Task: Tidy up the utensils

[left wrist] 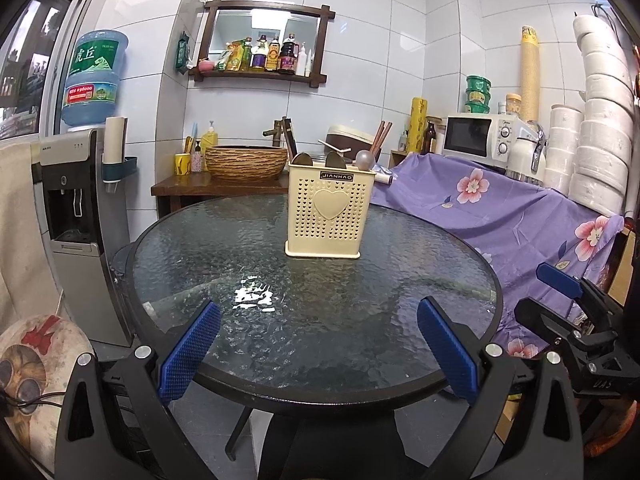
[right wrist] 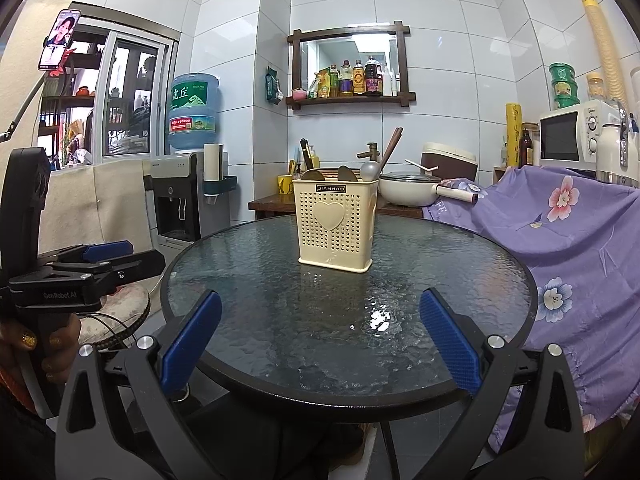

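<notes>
Grippers frame a round glass table (left wrist: 192, 264), and everything here is placed from the cream utensil holder (left wrist: 329, 210) standing upright on its far half. Left of the holder and well nearer the camera, the left gripper (left wrist: 318, 344) hovers over the table's near edge with its blue pads (left wrist: 188, 350) spread wide and nothing between them. Inside the holder, two brown spoon ends (left wrist: 302, 159) and a silver ladle bowl (left wrist: 365, 159) poke above the rim; what lies lower inside cannot be seen. Right of the holder and likewise near the table's front edge, the right gripper (right wrist: 320, 340) is also splayed apart and empty. Farther right of the holder, purple flowered cloth (right wrist: 568, 224) drapes beside the table.
</notes>
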Tool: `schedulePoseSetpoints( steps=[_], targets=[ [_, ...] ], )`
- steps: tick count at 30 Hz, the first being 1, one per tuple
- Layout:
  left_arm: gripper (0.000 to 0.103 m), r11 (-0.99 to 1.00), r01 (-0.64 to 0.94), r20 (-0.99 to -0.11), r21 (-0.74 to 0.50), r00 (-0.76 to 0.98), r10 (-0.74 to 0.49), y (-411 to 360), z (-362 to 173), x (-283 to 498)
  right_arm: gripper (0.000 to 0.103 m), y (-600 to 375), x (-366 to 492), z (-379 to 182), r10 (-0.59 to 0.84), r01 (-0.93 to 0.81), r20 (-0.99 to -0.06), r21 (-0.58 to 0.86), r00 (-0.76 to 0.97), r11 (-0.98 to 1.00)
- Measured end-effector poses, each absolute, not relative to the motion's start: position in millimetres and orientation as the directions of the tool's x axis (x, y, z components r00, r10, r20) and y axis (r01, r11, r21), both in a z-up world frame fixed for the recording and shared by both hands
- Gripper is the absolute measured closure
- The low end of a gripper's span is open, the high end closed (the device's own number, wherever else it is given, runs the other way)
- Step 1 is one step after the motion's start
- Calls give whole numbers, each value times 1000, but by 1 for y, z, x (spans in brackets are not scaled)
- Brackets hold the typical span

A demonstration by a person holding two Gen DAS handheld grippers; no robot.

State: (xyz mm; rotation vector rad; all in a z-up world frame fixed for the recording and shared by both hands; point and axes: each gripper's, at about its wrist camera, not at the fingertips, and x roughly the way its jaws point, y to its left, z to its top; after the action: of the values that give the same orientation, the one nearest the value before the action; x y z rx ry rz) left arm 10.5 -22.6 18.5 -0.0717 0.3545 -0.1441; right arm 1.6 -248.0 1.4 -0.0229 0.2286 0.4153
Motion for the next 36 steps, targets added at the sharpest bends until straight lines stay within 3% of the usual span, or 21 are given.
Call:
schedulePoseSetpoints(
  steps=[36],
  targets=[
    [6, 992, 100, -348, -76, 930, -120, -25, 17, 11, 6, -248, 1, -2, 401, -406, -230, 27, 887, 914]
  ],
)
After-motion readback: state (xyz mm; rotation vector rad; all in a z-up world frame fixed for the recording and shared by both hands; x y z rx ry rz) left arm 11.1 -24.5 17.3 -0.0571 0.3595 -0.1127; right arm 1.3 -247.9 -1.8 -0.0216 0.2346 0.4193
